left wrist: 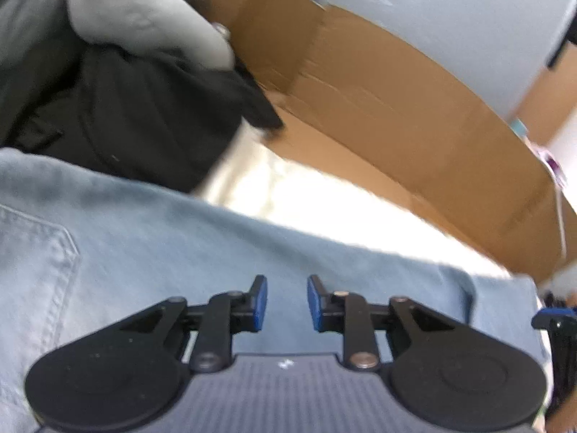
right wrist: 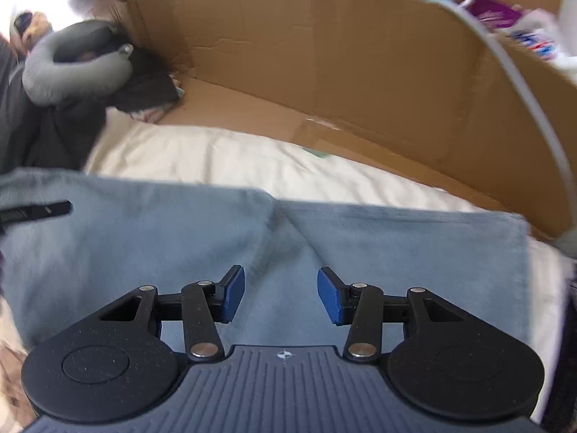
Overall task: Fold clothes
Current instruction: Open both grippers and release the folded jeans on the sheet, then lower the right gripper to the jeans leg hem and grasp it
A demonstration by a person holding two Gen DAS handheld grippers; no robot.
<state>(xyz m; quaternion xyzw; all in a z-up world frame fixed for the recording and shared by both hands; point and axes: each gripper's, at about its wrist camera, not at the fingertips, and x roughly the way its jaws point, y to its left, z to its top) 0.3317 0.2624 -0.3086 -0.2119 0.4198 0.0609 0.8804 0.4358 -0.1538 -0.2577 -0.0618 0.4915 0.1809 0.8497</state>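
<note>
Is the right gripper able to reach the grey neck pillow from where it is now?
Probably yes: the right gripper is open over the jeans, and nothing blocks the way to the neck pillow.

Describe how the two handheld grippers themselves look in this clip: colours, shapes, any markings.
Both match. The left gripper and right gripper each have black linkage arms with silver pivot pins, two round black discs at the base, and flat blue pads on the fingers. Between the discs sits a ribbed grey-blue body with a small white mark.
</note>
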